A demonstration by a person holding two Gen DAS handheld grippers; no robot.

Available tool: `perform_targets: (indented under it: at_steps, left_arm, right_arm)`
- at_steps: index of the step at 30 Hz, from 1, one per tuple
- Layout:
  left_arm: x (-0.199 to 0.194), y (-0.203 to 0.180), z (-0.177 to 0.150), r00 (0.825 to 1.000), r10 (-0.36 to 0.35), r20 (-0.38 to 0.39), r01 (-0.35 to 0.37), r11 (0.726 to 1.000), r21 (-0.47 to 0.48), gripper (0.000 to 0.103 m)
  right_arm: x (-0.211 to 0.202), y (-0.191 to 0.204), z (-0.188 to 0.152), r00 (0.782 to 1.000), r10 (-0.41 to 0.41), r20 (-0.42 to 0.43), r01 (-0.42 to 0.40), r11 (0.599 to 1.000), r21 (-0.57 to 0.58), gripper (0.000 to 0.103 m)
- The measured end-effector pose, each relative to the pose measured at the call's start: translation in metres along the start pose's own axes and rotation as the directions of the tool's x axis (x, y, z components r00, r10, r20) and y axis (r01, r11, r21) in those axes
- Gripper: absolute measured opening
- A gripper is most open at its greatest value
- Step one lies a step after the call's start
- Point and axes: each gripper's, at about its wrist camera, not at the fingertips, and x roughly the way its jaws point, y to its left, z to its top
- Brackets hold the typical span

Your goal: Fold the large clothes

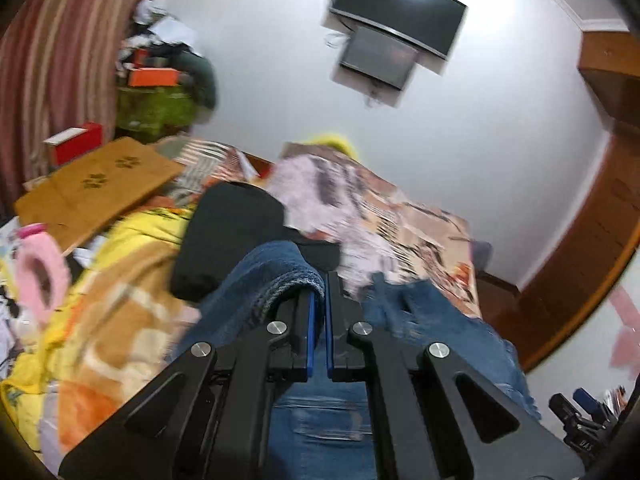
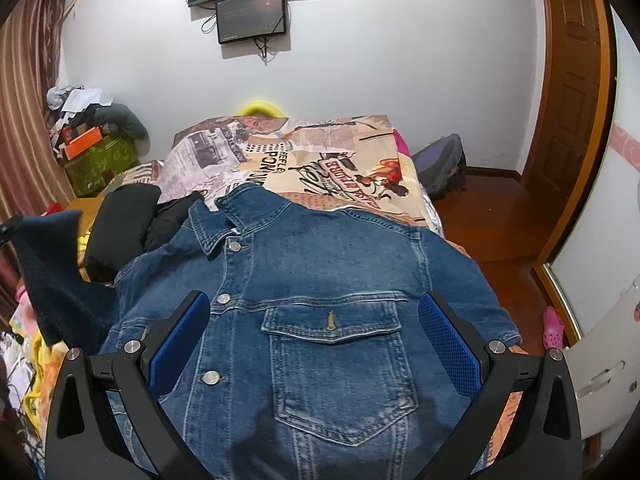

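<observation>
A blue denim jacket [image 2: 320, 288] lies front up on the bed, collar away from me, chest pocket in the middle. My right gripper [image 2: 314, 344] is open and empty just above it, one blue pad on each side of the pocket. My left gripper [image 1: 319, 300] is shut on a fold of the jacket's denim [image 1: 276, 276], which drapes over its left finger and is lifted off the bed. That lifted part shows at the left of the right wrist view [image 2: 48, 264].
A printed bedspread [image 2: 320, 164] covers the bed. A black garment [image 2: 120, 224] lies left of the jacket. Yellow and orange blankets [image 1: 100, 300], a cardboard sheet [image 1: 96, 188] and clutter sit to the left. Wooden floor [image 2: 492, 232] and a door [image 2: 572, 80] are at right.
</observation>
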Motion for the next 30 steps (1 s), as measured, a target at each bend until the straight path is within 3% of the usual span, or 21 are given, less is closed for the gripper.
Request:
perform_targets:
  at_steps: [7, 11, 16, 22, 26, 28, 30]
  left_arm:
    - [0.034, -0.057, -0.033, 0.985, -0.101, -0.141, 0.111, 0.992, 0.067, 0.003]
    - [0.057, -0.085, -0.064, 0.945, -0.153, -0.290, 0.192, 0.975, 0.111, 0.003]
    - [0.073, -0.112, -0.104, 0.911, -0.121, -0.395, 0.220, 0.951, 0.215, 0.003]
    - [0.088, -0.121, -0.133, 0.869, -0.088, -0.487, 0.243, 0.933, 0.266, 0.004]
    - [0.094, -0.119, -0.150, 0.826, -0.072, -0.560, 0.266, 0.924, 0.275, 0.019]
    - [0.090, -0.117, -0.155, 0.825, -0.059, -0.563, 0.264, 0.919, 0.291, 0.032]
    - [0.082, -0.115, -0.154, 0.839, -0.050, -0.541, 0.259, 0.912, 0.317, 0.047]
  right_arm:
    - [0.002, -0.013, -0.004, 1.000, -0.013, -0.017, 0.013, 1.000, 0.001, 0.103]
    - [0.005, -0.016, -0.007, 0.999, -0.021, -0.030, 0.020, 1.000, -0.009, 0.103]
    - [0.004, -0.017, -0.009, 0.999, -0.022, -0.036, 0.022, 1.000, -0.020, 0.103]
    - [0.005, -0.012, -0.010, 0.999, -0.016, -0.040, 0.014, 0.999, -0.045, 0.103]
    - [0.006, -0.005, -0.010, 0.999, -0.023, -0.037, 0.020, 0.996, -0.083, 0.103]
    - [0.006, -0.002, -0.009, 0.999, -0.022, -0.037, 0.018, 0.995, -0.094, 0.103]
    - [0.005, 0.000, -0.009, 0.999, -0.015, -0.032, 0.012, 0.995, -0.097, 0.103]
